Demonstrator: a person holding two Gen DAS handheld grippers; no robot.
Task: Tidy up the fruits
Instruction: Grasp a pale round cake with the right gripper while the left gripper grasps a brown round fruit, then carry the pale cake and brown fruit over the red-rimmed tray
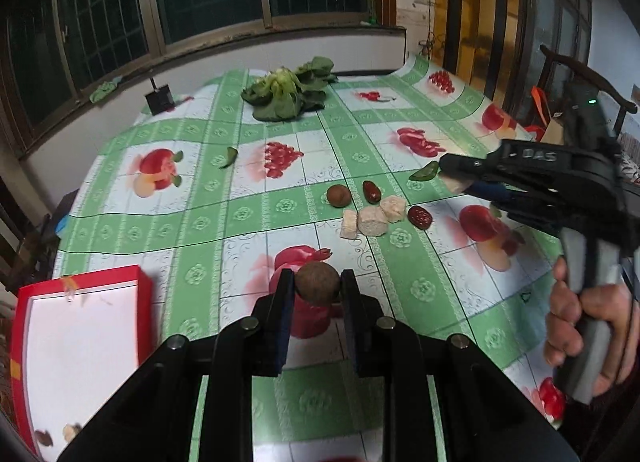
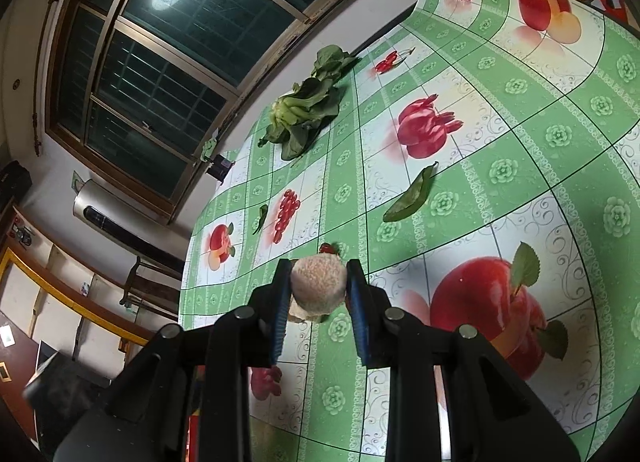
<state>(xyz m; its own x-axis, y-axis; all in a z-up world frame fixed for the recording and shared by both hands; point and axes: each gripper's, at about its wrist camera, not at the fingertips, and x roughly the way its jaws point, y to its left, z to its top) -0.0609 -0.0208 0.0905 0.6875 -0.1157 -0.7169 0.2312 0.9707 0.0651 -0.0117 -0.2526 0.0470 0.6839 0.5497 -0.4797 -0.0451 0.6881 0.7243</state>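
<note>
Left gripper (image 1: 318, 284) is clamped on a round brown fruit (image 1: 318, 283), lifted off the tablecloth (image 1: 208, 218); the red box (image 1: 76, 338) with white liner sits near-left, a few pieces already in its near corner, so likely the drop target. Right gripper (image 2: 318, 282) pinches a pale spongy cube (image 2: 318, 282), also airborne, probably headed the same way.

Still on the cloth mid-table: another brown fruit (image 1: 339, 195), two red dates (image 1: 371, 191) (image 1: 419, 216), three pale cubes (image 1: 372, 218) clustered touching. Leafy greens (image 1: 286, 96) lie far, stray pods (image 1: 425, 172) scattered. Both loads are held at the fingertips, so slip risk is moderate.
</note>
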